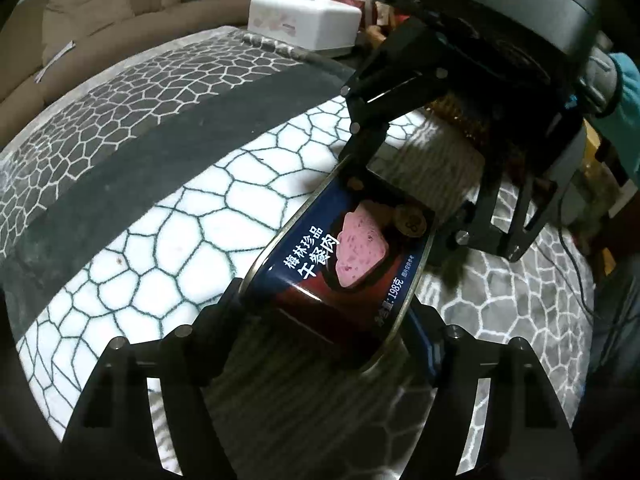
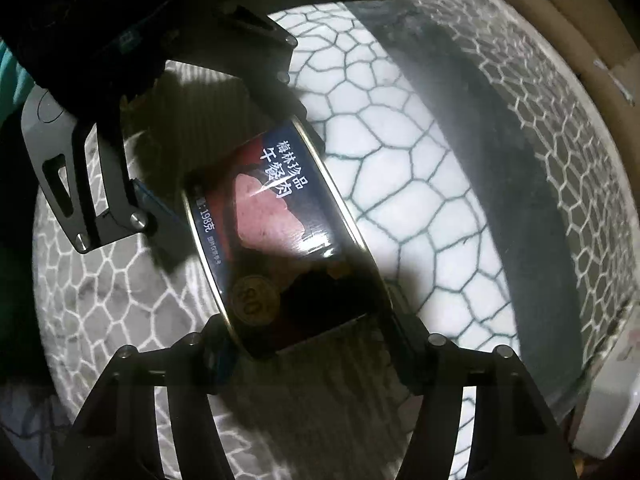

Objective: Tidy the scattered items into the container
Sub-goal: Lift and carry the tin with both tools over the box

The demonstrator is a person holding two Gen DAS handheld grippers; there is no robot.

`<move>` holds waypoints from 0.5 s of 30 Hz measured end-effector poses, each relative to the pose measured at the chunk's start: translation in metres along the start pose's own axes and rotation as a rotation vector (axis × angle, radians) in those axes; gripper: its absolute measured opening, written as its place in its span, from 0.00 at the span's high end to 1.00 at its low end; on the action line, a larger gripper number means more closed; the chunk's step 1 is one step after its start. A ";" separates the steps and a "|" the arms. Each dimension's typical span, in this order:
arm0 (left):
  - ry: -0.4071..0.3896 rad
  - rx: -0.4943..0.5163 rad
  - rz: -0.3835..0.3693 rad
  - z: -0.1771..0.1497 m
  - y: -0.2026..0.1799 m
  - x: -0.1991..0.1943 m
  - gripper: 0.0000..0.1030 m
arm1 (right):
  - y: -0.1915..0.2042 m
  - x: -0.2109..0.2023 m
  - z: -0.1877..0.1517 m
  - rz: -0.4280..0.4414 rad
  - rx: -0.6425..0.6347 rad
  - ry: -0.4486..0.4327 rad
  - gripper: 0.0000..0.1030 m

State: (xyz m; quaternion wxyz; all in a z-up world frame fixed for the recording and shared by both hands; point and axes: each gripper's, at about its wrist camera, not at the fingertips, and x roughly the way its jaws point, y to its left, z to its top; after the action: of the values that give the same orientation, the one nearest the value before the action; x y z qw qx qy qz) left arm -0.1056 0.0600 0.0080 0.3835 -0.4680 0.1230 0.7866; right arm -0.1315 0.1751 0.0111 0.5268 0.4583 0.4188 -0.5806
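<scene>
Both grippers grip one tin at opposite ends. The left gripper [image 1: 324,316] has its jaws partly spread and pinching the near end of the luncheon-meat can [image 1: 340,256], one finger on each metal-rimmed side. The right gripper [image 2: 308,332] likewise has its jaws partly spread and pinching the can [image 2: 276,236] at the end bearing a gold seal. In the left wrist view the right gripper [image 1: 420,168] reaches in from the upper right, one finger against the far end of the can; its other finger sits lower right. In the right wrist view the left gripper [image 2: 192,160] enters from the upper left, and one of its fingers [image 2: 120,216] lies against the can's rim.

The can, dark blue with a pink slice of meat and white lettering, is tilted between the two pairs of jaws, above a rug [image 1: 168,208] patterned with irregular cells: a white field, a plain dark band [image 1: 132,148], and grey zones. Whether the can touches the rug cannot be told.

Beyond the rug's edge stand a white tissue box [image 1: 304,20] and a brown sofa [image 1: 92,8]. A teal sleeve [image 1: 628,92] shows at the right margin.
</scene>
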 end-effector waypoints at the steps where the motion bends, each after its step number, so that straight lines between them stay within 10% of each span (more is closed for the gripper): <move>1: 0.000 0.002 0.005 0.000 0.000 0.000 0.32 | 0.001 -0.001 0.000 -0.012 0.001 -0.001 0.38; 15: -0.040 0.077 0.013 0.020 -0.030 -0.034 0.33 | 0.023 -0.050 -0.006 -0.080 0.001 0.007 0.38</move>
State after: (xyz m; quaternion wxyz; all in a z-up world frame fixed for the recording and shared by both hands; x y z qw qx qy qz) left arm -0.0878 0.0743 0.0519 0.3985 -0.4363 0.1482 0.7931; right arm -0.1068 0.1900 0.0579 0.5017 0.4434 0.4382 -0.5997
